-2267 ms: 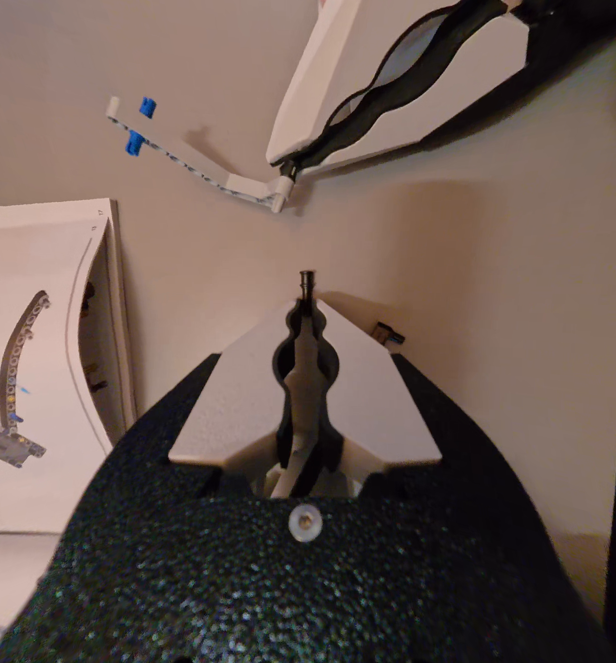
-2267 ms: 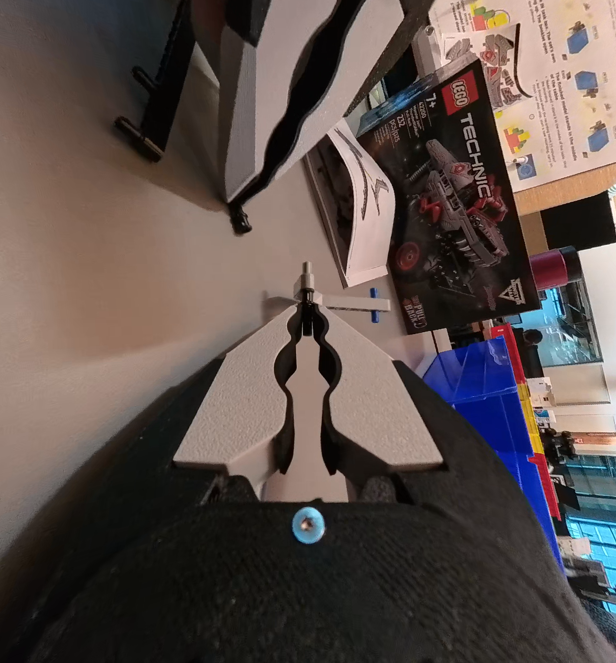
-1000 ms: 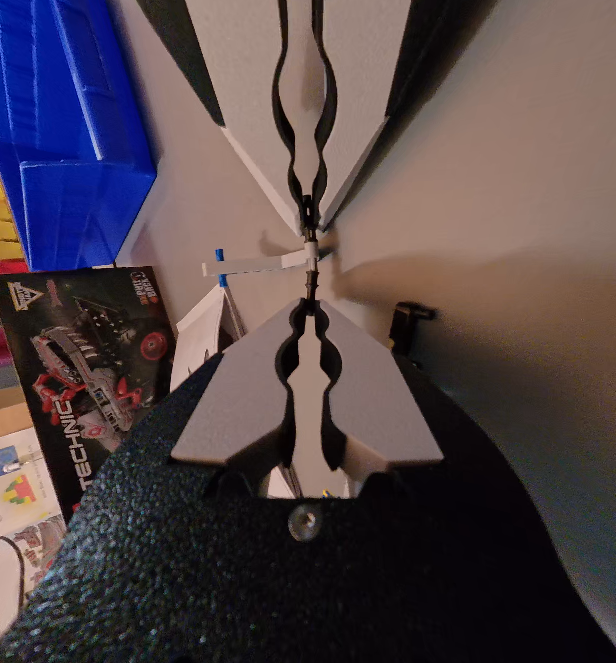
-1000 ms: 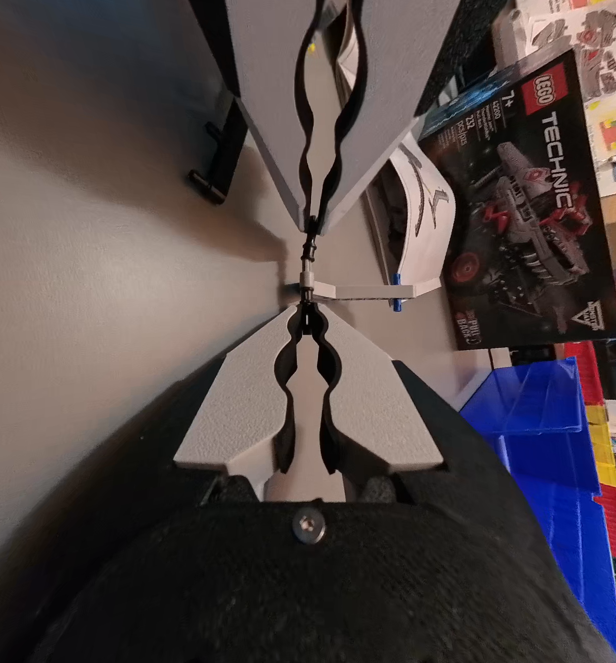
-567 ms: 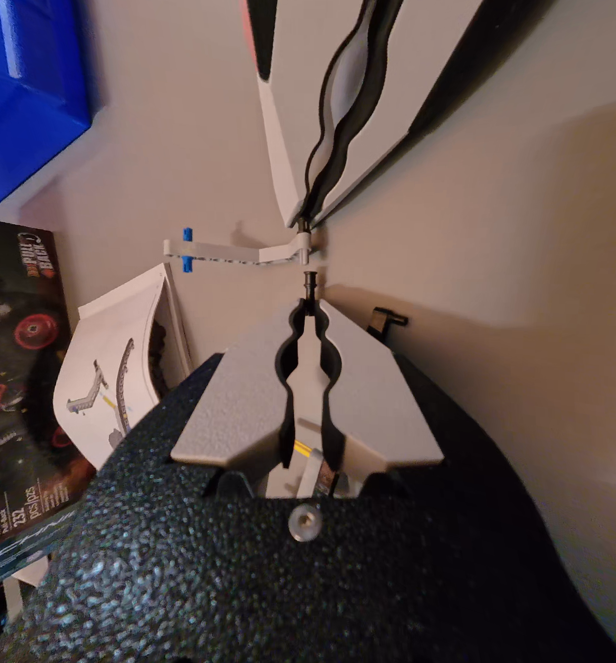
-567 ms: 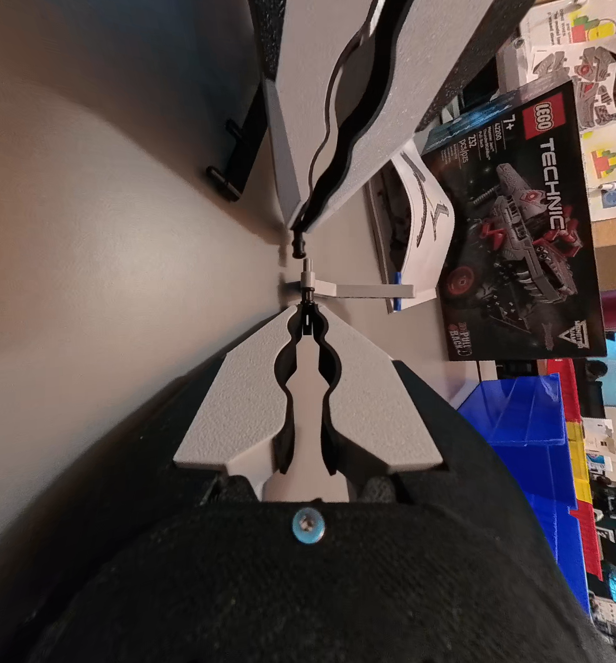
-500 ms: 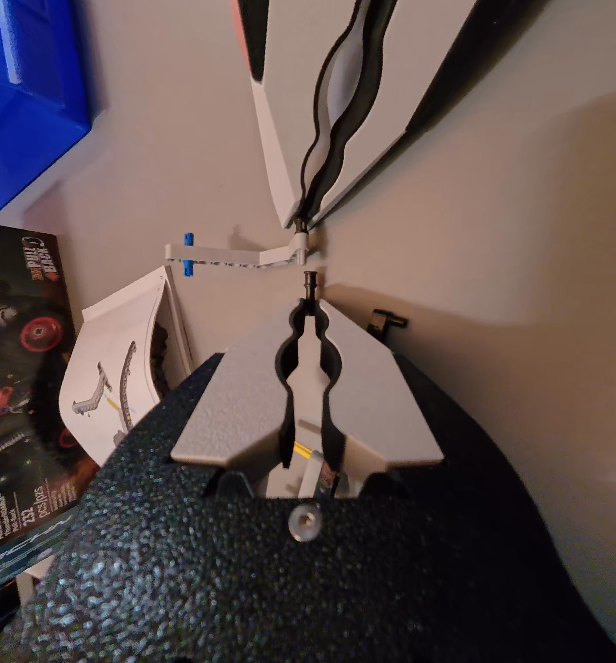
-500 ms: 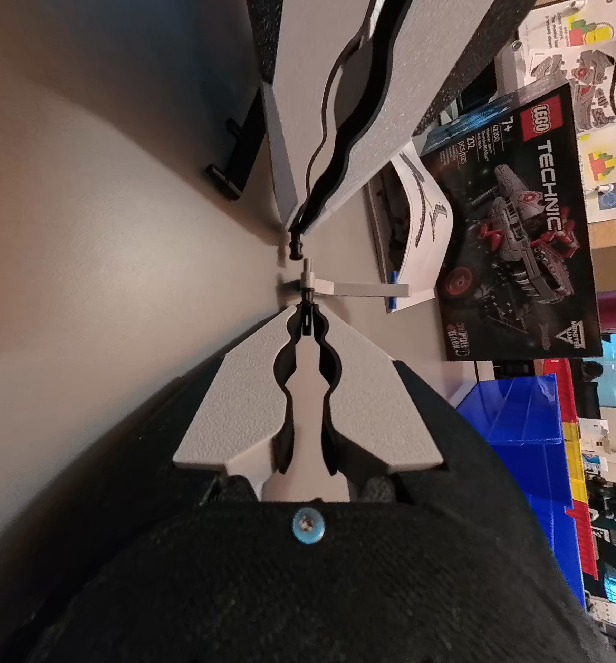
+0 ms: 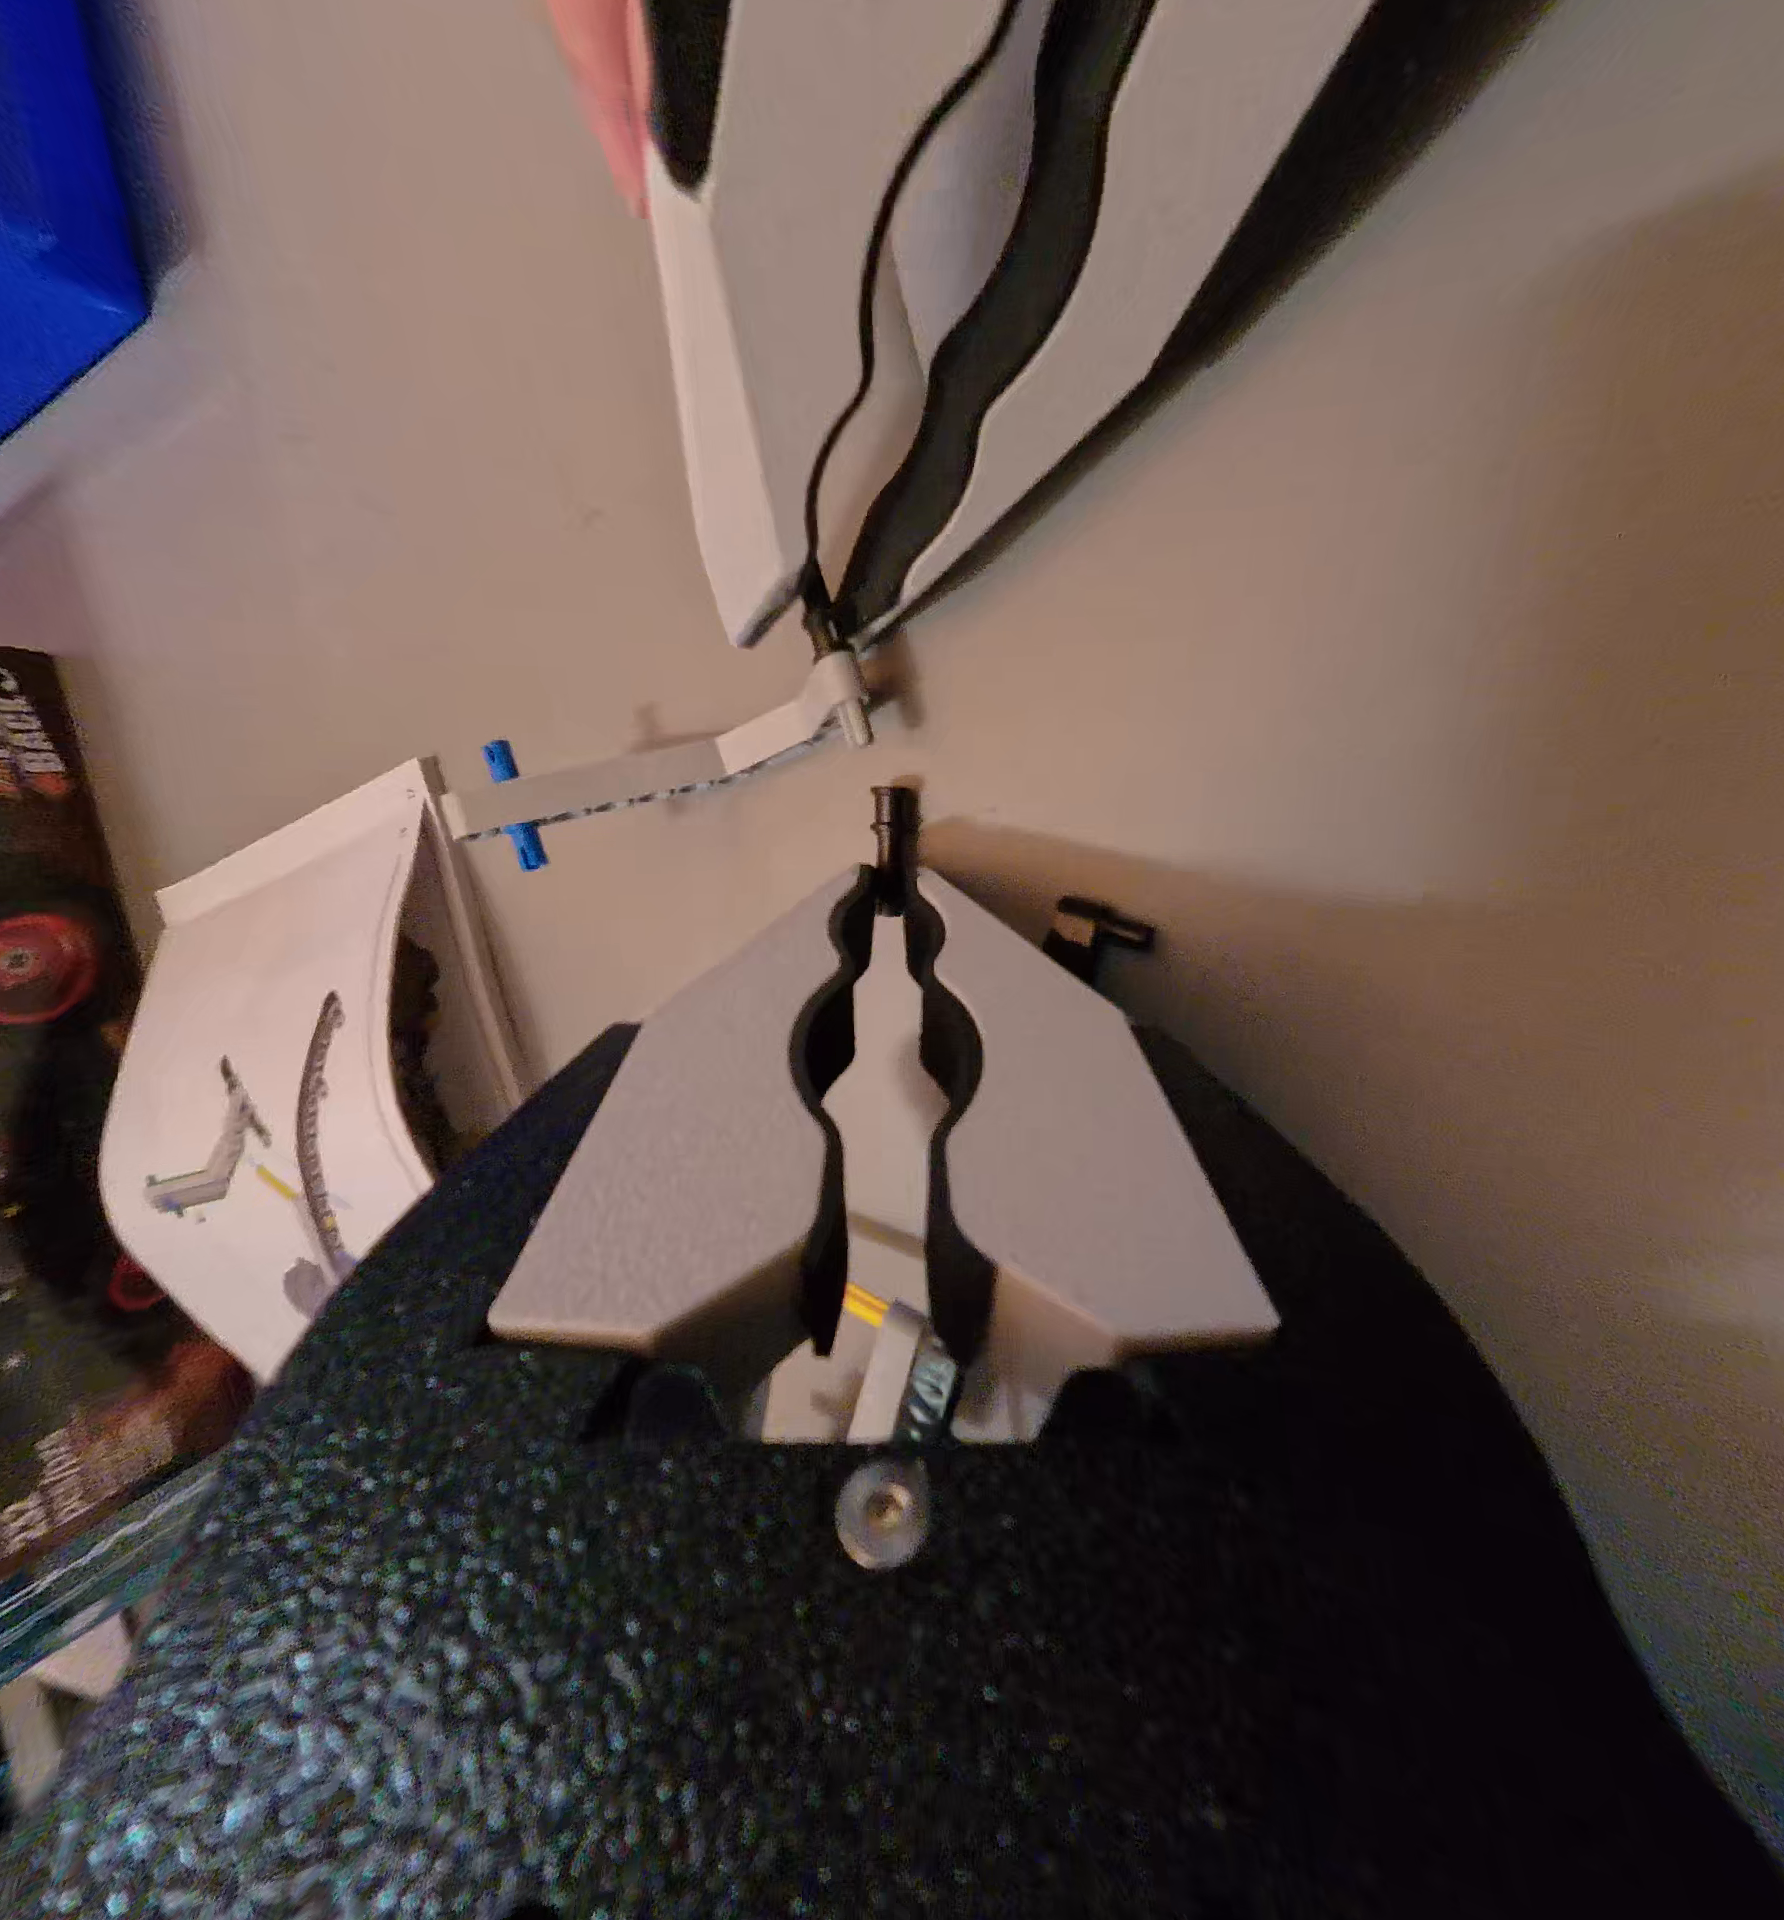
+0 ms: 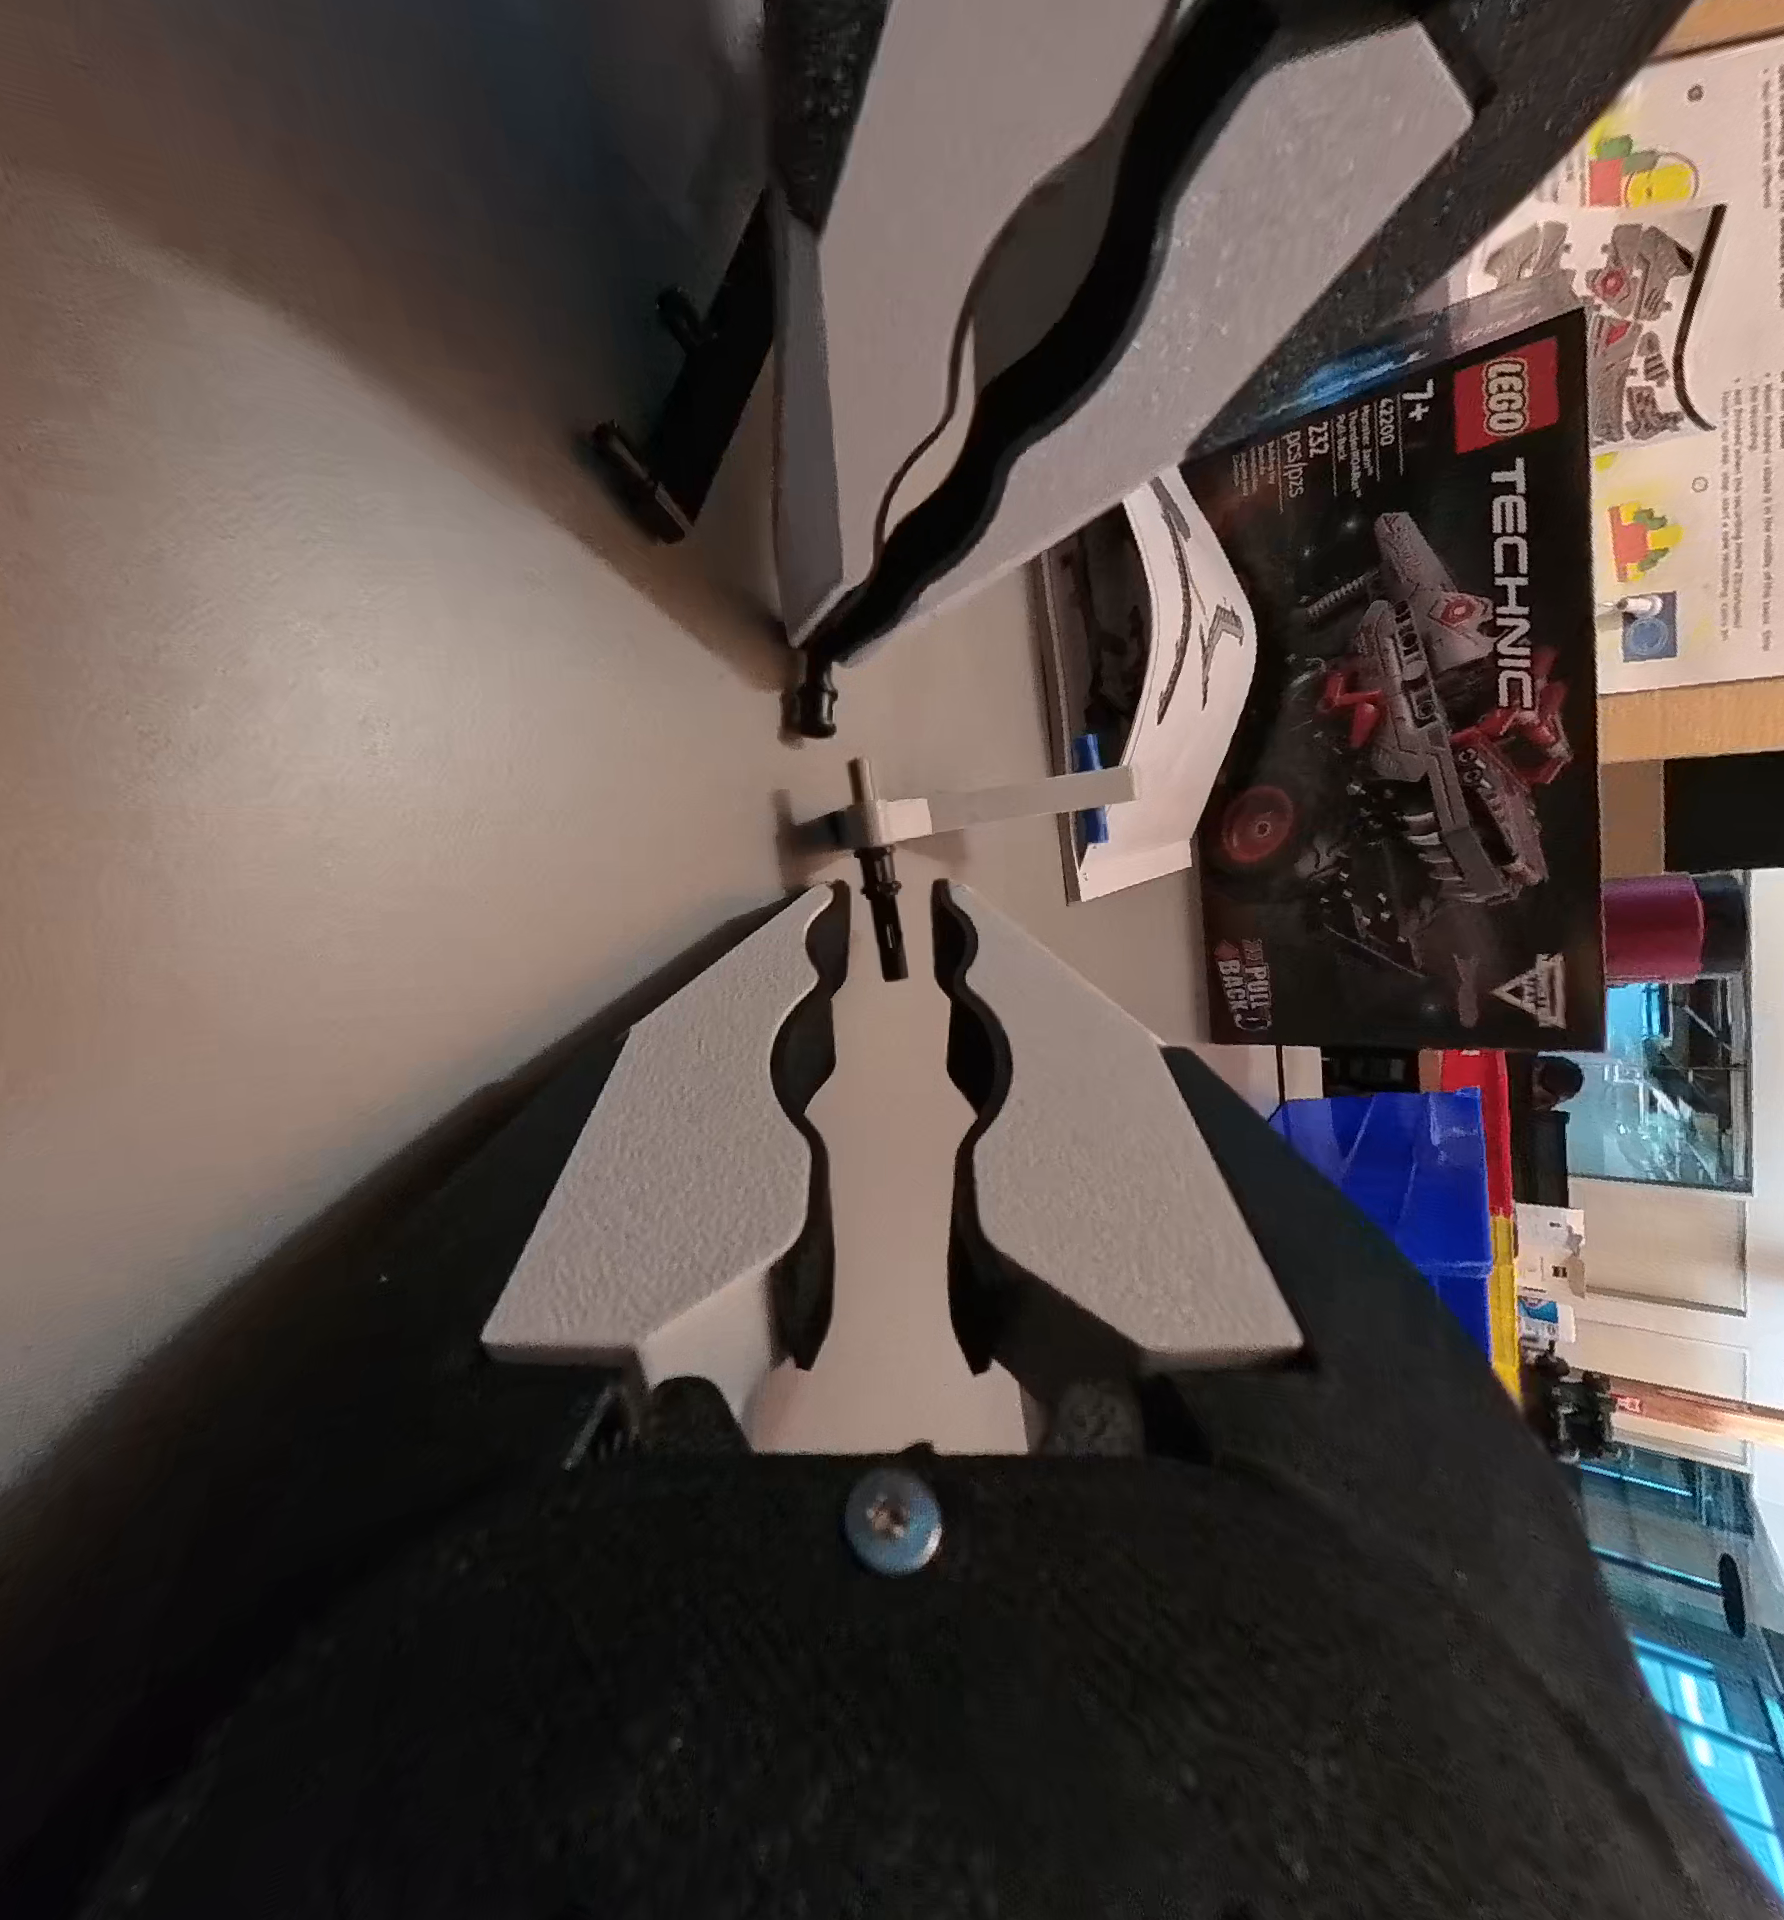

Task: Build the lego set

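Left gripper (image 9: 893,878) pinches black pin (image 9: 890,821), just short of grey beam (image 9: 659,774) end. Right gripper (image 10: 890,894) parted narrowly around beam's pin (image 10: 883,914), grip uncertain. Re-clamp, align axes, push straight

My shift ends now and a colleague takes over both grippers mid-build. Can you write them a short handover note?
Left hand-held gripper: shut on a loose black pin, which points at the grey beam without touching it.
Right hand-held gripper: jaws parted around the beam's black pin, gaps on both sides, so the beam looks unheld.
Done: the beam carries a blue pin at its far end and that black pin at the near end.
Left: probably regrip the beam and push the loose pin in; check the open booklet.
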Demonstrator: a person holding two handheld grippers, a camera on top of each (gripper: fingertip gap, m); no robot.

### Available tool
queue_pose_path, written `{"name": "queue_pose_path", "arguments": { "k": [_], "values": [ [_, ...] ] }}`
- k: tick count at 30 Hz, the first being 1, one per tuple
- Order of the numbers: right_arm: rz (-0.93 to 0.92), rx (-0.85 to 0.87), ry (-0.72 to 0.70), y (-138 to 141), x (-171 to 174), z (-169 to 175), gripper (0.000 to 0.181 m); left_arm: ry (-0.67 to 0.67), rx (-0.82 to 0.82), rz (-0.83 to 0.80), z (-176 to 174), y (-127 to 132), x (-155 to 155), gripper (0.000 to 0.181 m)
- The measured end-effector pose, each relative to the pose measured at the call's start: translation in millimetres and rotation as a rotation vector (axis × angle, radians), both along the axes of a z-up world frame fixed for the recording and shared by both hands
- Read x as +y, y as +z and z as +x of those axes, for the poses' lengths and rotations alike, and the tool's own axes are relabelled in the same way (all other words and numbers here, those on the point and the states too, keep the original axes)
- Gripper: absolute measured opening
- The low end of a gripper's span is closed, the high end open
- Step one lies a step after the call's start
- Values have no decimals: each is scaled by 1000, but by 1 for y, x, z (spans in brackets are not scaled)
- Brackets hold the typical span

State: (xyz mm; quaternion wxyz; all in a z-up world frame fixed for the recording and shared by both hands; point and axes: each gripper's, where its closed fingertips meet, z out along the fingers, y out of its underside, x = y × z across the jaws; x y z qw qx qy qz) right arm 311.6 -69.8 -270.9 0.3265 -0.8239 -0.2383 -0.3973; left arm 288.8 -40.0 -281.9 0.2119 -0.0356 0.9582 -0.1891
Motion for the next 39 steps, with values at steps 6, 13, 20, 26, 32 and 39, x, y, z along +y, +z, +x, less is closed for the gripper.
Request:
{"name": "queue_pose_path", "arguments": {
  "k": [6,13,20,26,32,39],
  "values": [
    [8,-45,45,4,10,-4,22,-8,66,-77,-5,0,-3,4],
    [-23,-28,62,-3,15,-6,7,4,123,-136,-6,2,-5,16],
    [-10,8,63,-3,16,-6,5,51,152,-179,-5,0,-12,6],
    [-56,30,56,-4,14,-8,5,77,105,-179,1,1,-9,2],
    [-102,-8,29,2,7,-4,5,50,-108,-165,5,22,-7,2],
    [-40,-62,5,8,14,-1,5,107,-246,-182,7,29,-2,2]
  ]
}}
